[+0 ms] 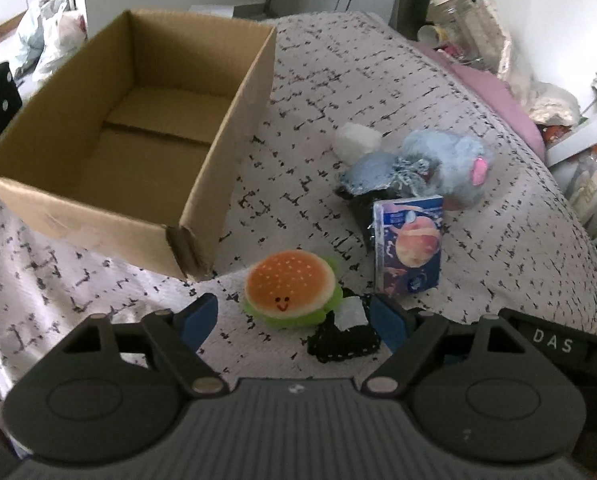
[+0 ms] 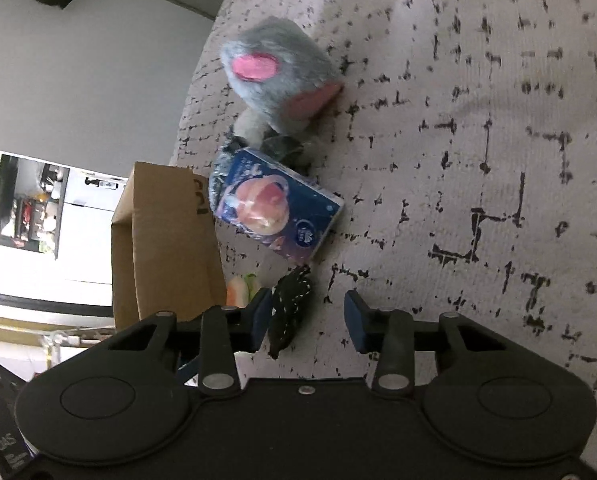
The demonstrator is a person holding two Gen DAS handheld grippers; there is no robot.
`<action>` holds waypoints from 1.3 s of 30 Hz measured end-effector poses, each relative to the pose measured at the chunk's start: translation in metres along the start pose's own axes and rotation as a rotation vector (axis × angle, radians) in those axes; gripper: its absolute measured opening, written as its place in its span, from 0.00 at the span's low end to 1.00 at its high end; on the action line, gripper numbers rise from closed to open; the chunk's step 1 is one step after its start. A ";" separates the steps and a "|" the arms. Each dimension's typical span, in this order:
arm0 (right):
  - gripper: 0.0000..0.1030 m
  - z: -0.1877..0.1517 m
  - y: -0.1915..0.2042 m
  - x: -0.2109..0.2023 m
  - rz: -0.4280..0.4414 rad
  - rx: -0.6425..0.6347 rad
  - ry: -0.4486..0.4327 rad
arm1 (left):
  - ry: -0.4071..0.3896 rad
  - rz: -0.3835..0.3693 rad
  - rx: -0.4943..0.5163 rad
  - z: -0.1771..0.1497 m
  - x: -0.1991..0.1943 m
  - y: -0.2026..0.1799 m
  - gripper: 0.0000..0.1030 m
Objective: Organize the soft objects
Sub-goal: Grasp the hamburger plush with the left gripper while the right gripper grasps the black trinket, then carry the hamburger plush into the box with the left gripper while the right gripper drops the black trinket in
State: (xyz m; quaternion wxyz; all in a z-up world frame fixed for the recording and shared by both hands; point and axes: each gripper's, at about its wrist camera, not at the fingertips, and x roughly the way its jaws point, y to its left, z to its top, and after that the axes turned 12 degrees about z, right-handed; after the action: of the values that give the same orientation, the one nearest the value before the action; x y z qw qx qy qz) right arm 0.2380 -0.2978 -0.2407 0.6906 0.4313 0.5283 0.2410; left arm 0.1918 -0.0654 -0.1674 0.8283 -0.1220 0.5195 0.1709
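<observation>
A burger plush (image 1: pixel 291 288) lies on the patterned bed cover, right in front of my open left gripper (image 1: pixel 294 320), between its blue fingertips. A black knitted piece (image 1: pixel 344 340) with a white tag lies beside it by the right fingertip. Farther right are a blue tissue pack (image 1: pixel 408 244), a blue-grey fluffy plush (image 1: pixel 446 164) and a white soft ball (image 1: pixel 356 138). An open, empty cardboard box (image 1: pixel 138 132) stands to the left. My right gripper (image 2: pixel 306 316) is open and empty, with the black knitted piece (image 2: pixel 290 312) by its left fingertip, the tissue pack (image 2: pixel 278 208) and fluffy plush (image 2: pixel 278 76) beyond.
The bed cover (image 1: pixel 378 80) slopes off at the right edge. Clutter of bottles and bags (image 1: pixel 470 28) stands beyond the bed at the back right, plastic bags (image 1: pixel 50 36) at the back left. In the right wrist view the box (image 2: pixel 166 240) stands left of the gripper.
</observation>
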 end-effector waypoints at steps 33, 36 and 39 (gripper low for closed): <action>0.07 -0.007 0.006 -0.011 0.076 -0.038 -0.041 | -0.024 -0.053 -0.121 -0.014 -0.003 0.011 0.47; 0.07 -0.012 0.012 -0.018 0.086 -0.043 -0.052 | -0.045 -0.038 -0.085 -0.014 -0.016 0.010 0.47; 0.07 -0.016 0.021 -0.023 0.072 -0.084 -0.064 | -0.052 -0.040 -0.071 -0.014 -0.027 0.012 0.47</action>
State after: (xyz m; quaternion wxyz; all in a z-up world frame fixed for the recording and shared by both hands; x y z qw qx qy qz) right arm 0.2178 -0.2999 -0.2118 0.7153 0.4284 0.4795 0.2738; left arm 0.1647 -0.0643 -0.1496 0.8398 -0.1572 0.4890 0.1759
